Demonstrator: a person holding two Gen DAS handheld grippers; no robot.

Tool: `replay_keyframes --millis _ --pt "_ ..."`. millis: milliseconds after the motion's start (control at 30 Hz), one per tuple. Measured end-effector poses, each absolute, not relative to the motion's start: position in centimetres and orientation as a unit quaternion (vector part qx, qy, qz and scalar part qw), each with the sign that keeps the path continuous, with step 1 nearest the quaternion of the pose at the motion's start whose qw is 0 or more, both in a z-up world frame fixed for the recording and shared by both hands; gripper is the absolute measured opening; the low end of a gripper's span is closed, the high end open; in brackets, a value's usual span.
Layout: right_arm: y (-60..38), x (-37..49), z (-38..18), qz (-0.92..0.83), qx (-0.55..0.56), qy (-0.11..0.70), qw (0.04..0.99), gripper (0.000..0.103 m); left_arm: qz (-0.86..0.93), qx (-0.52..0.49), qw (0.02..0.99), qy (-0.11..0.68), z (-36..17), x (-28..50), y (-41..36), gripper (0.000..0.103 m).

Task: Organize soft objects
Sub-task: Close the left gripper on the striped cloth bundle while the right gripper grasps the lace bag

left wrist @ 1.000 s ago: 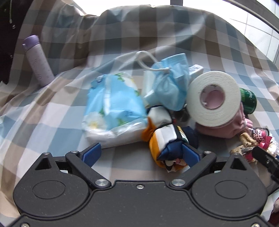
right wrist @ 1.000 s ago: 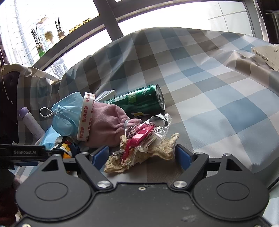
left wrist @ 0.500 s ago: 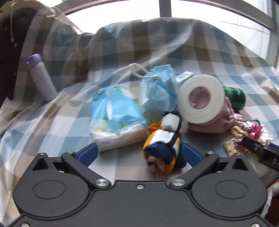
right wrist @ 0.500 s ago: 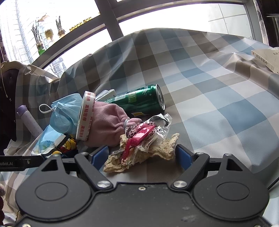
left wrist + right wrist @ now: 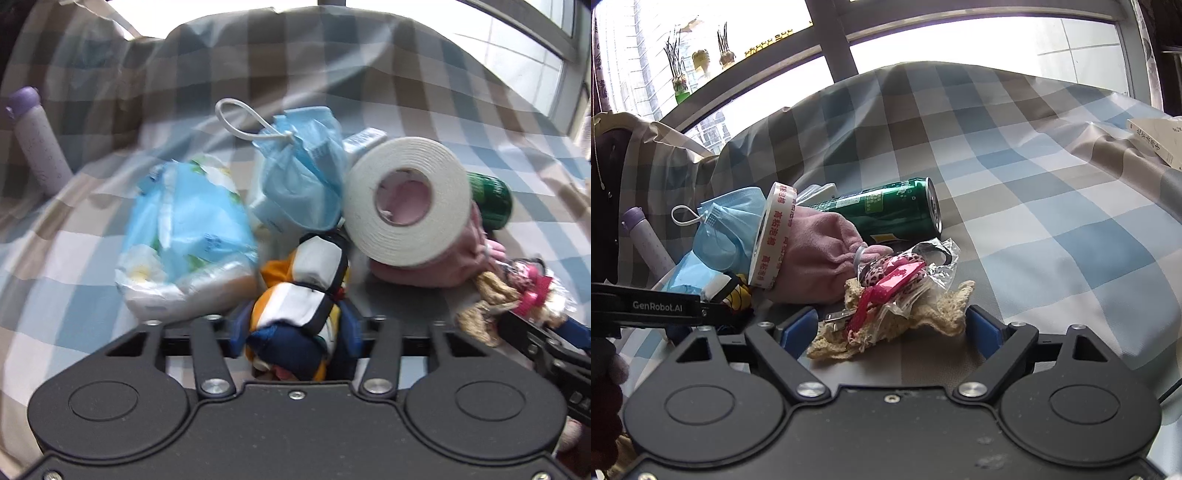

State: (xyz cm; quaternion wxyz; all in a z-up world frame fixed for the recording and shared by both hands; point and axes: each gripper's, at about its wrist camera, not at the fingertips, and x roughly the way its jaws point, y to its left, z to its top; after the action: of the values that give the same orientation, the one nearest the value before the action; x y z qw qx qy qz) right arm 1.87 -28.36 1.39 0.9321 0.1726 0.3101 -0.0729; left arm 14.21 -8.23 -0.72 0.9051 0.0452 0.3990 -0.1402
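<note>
Both views ride on hand-held grippers and look forward and downward over a checked cloth, close to a small heap of things.

The left wrist view sits nearest the roll of white tape, facing its open core head-on, with a window band along the top edge.

The right wrist view looks from the other side of that tape, seeing it edge-on to the left, a window behind it.

Both share the tape, the blue face mask beside it, the green can and the purple-capped bottle.
</note>
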Motion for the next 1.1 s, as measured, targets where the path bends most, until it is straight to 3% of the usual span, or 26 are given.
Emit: replay_keyframes --millis 400,967,1067,1100 --pt "-27.0 1.8 0.9 -0.084 0.12 0.31 0.939 0.101 -0.129 0.046 0.913 0.385 2.3 9.6 -4.1 0.046" --pt "-24.8 2.5 0.3 -0.112 0.037 0.334 0.935 0.102 -0.107 0.028 0.933 0.342 7.3 5.3 2.9 0.044" --pt "-24.7 2.7 0.3 -0.115 0.039 0.338 0.933 0.102 -0.125 0.039 0.922 0.365 6.0 5.6 2.6 0.05" --pt "-24.7 2.7 0.4 -0.116 0.039 0.339 0.933 0.102 -0.125 0.04 0.92 0.369 5.4 5.5 2.4 0.058"
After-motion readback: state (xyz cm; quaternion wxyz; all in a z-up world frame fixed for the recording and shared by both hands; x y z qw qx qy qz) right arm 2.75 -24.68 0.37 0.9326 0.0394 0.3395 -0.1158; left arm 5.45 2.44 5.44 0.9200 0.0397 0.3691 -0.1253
